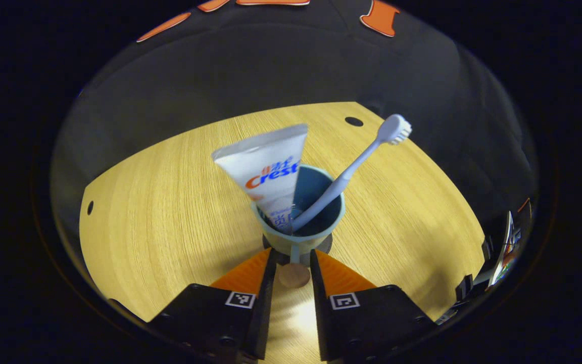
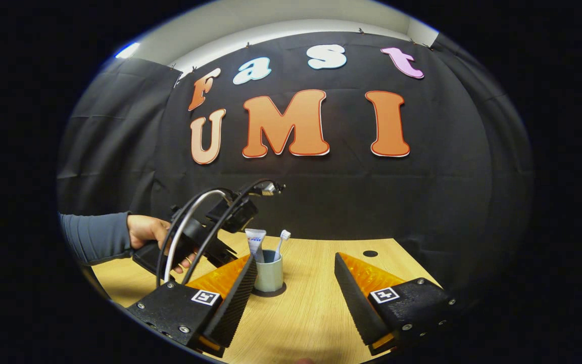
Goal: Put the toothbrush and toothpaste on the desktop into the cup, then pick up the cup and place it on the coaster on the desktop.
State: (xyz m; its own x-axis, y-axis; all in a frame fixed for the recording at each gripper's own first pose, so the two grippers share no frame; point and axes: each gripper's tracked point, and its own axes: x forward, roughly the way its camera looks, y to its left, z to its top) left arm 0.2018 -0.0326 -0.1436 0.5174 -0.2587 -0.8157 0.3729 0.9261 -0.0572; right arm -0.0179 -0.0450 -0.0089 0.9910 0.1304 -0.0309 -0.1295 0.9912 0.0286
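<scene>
A pale green cup [image 1: 298, 237] stands upright on a dark round coaster [image 1: 325, 245] on the wooden desktop. Inside it, a white toothpaste tube [image 1: 271, 167] leans left and a light blue toothbrush [image 1: 356, 167] leans right, bristles up. My left gripper [image 1: 293, 251] is right at the cup's near side. Its fingers sit a little apart on either side of the thin handle [image 1: 295, 253], not pressing it. In the right gripper view the cup [image 2: 269, 275] sits on the coaster [image 2: 271, 292], and my right gripper [image 2: 296, 260] is wide open in front, holding nothing.
A small brown disc [image 1: 293, 276] lies on the desktop [image 1: 170, 212] between my left fingers. A hand and grey sleeve [image 2: 104, 235] hold the left gripper [image 2: 205, 237] beside the cup. Small dark holes [image 1: 353, 121] mark the table near its far edge.
</scene>
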